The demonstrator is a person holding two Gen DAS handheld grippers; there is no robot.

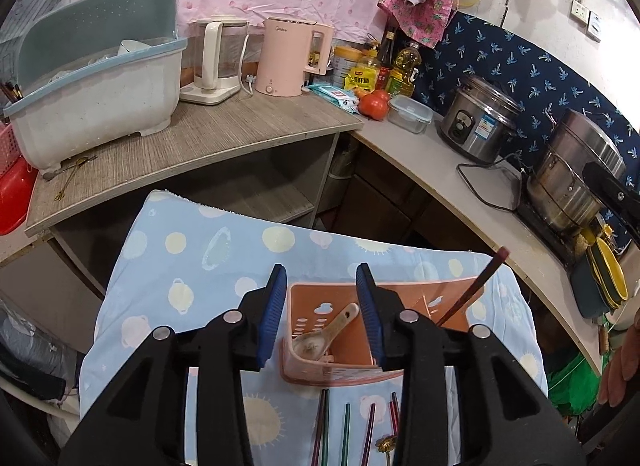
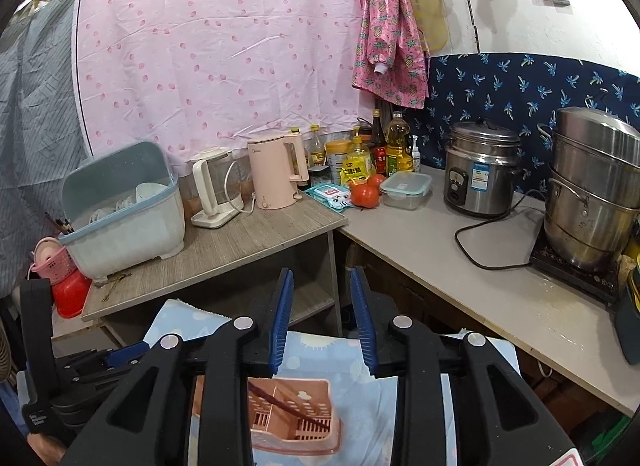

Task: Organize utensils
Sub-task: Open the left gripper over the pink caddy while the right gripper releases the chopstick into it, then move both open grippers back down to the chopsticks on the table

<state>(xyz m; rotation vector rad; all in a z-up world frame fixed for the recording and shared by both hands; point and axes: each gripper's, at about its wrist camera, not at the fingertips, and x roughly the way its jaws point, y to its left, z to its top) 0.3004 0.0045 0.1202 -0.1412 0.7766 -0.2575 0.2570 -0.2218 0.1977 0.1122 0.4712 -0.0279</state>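
A pink plastic utensil holder (image 1: 320,370) stands on a blue patterned cloth (image 1: 192,266). A pale ceramic spoon (image 1: 324,332) lies in its left compartment and a dark red chopstick (image 1: 472,290) leans in its right one. Several coloured chopsticks (image 1: 346,426) and a small gold-ended utensil (image 1: 386,444) lie on the cloth in front of it. My left gripper (image 1: 322,278) is open and empty, just above the holder. My right gripper (image 2: 322,282) is open and empty, above the holder (image 2: 296,442), where the chopstick (image 2: 288,406) shows.
A wooden counter (image 1: 224,133) holds a dish-drainer bin (image 1: 96,97), two kettles and bottles. A second counter (image 1: 460,185) holds a rice cooker (image 1: 476,121) and steel pots (image 1: 572,173). A red bowl (image 1: 14,193) sits at the far left. My left gripper's body (image 2: 60,378) shows in the right view.
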